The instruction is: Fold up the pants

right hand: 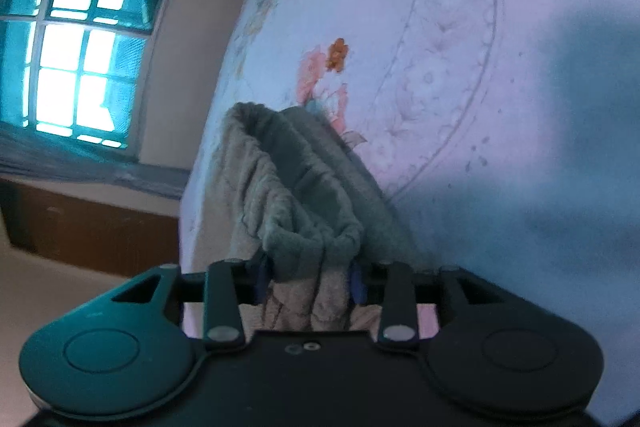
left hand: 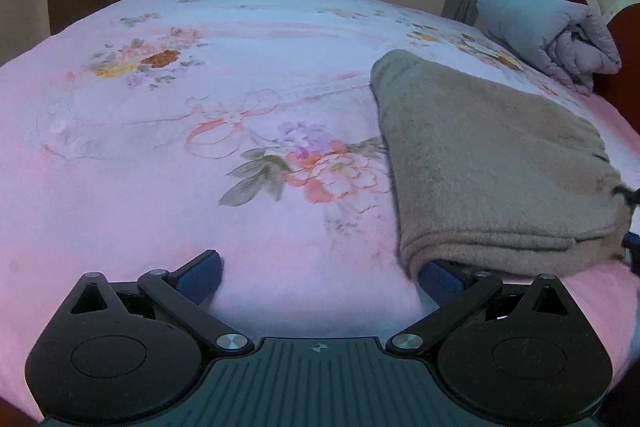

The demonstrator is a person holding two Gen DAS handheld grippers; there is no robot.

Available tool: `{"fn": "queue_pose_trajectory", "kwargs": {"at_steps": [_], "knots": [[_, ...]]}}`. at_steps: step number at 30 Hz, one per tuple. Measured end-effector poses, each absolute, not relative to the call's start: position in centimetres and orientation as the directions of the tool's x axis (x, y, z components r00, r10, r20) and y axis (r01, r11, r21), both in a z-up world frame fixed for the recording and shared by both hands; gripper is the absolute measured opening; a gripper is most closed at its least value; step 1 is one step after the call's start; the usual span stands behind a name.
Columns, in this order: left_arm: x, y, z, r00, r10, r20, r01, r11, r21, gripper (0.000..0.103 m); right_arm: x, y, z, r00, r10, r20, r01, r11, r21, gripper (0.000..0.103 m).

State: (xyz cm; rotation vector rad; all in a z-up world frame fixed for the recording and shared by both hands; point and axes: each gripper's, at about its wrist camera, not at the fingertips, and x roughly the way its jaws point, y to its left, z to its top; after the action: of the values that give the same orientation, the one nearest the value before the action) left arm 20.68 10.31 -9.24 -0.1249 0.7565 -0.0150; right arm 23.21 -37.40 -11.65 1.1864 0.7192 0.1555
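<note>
Jaws wide beside pants (left hand: 492,163), no writing

pants (left hand: 492,163): right end runs past my left view's edge
left gripper (left hand: 320,279): right pad's tip hidden under the near fold
right gripper (right hand: 311,279): blue pads mostly buried in bunched cloth; I can't judge contact

Grey-brown fleece pants (left hand: 492,163) lie folded on a pink floral bedspread (left hand: 160,155), at the right side of the left wrist view, forming a long thick bundle with a rounded fold at the far end. The near edge shows stacked layers and a hem. In the right wrist view the gathered waistband end (right hand: 296,195) stands bunched and open like a pouch (its plush inner face darker), near the bed's edge.
</note>
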Motion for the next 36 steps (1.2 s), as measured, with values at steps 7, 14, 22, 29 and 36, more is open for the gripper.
{"fn": "queue_pose_trajectory", "kwargs": {"at_steps": [7, 14, 22, 29, 36], "knots": [[19.2, 12.9, -7.5, 0.743, 0.028, -0.669, -0.107, 0.991, -0.077, 0.103, 19.9, -41.5, -8.2, 0.835, 0.386, -0.392, 0.159, 0.513, 0.843, 0.071], [20.6, 11.5, -6.7, 0.768, -0.01, -0.641, -0.078, 0.991, -0.109, 0.103, 20.6, -41.2, -7.2, 0.828, 0.373, -0.419, 0.126, 0.605, 0.787, 0.083], [23.7, 10.8, -6.6, 0.77, -0.134, -0.624, -0.029, 0.969, -0.244, 0.103, 23.4, -39.7, -7.6, 0.767, 0.444, -0.463, 0.081, 0.649, 0.756, 0.09], [29.1, 10.2, -7.9, 0.694, -0.38, -0.611, 0.066, 0.879, -0.472, 0.103, 26.5, -40.2, -9.2, 0.717, 0.516, -0.469, 0.072, 0.615, 0.785, 0.089], [33.1, 8.9, -10.6, 0.622, -0.503, -0.6, 0.09, 0.807, -0.583, 0.103, 29.2, -39.5, -10.7, 0.621, 0.639, -0.455, 0.022, 0.566, 0.824, 0.089]]}}
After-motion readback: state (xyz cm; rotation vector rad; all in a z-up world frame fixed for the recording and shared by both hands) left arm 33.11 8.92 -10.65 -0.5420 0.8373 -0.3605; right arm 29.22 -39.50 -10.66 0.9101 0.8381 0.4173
